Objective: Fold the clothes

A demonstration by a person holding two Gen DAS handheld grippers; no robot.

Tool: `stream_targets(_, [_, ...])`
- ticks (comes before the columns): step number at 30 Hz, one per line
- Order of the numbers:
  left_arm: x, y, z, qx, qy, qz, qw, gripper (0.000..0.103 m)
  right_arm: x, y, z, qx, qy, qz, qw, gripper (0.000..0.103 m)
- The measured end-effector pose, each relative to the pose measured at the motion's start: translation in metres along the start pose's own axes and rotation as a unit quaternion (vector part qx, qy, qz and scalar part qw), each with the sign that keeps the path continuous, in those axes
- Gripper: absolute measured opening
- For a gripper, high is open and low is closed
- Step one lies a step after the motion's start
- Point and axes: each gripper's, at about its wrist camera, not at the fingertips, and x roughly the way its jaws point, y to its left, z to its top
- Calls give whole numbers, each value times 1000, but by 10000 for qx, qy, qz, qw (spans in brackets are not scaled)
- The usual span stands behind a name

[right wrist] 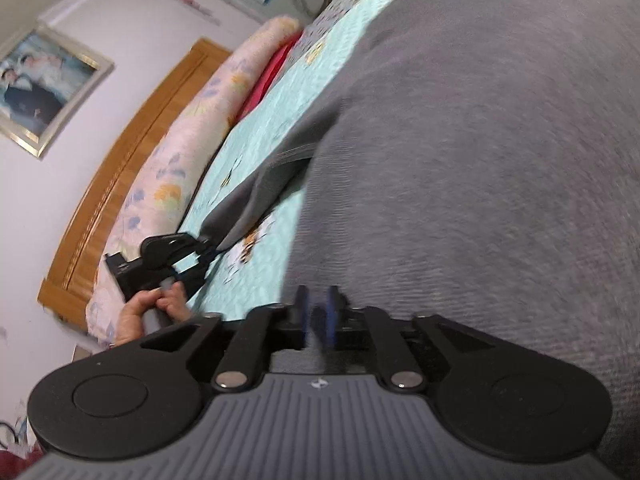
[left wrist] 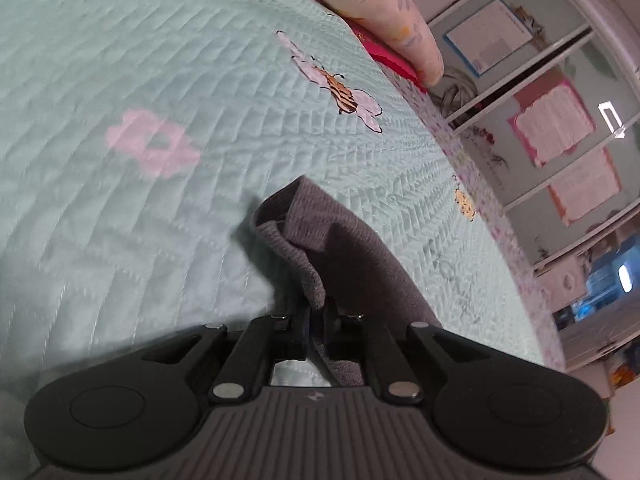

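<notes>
A grey knitted garment lies spread on a mint quilted bedspread and fills the right of the right wrist view. Its sleeve stretches left to my left gripper, which a person's hand holds. In the left wrist view my left gripper is shut on the sleeve end, which bunches up ahead of the jaws over the bedspread. My right gripper hovers at the garment's near edge with a narrow gap between its blue pads, which press on nothing.
A floral bolster and a red cloth lie along the wooden headboard. A framed picture hangs on the wall. The bed's edge runs beside white shelving with papers.
</notes>
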Motion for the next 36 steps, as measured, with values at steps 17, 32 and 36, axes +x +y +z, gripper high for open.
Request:
stream_targets(17, [-4, -2, -26, 710, -608, -148, 9955, 7, 36, -21, 248, -1547, -902, -2227, 9583, 44])
stream_targets(32, [-2, 0, -34, 789, -836, -240, 9931, 7, 77, -118, 309, 338, 1093, -218, 9932, 50])
stream_targets(36, [-2, 0, -35, 786, -839, -246, 9931, 7, 92, -126, 313, 649, 1221, 385, 9897, 51])
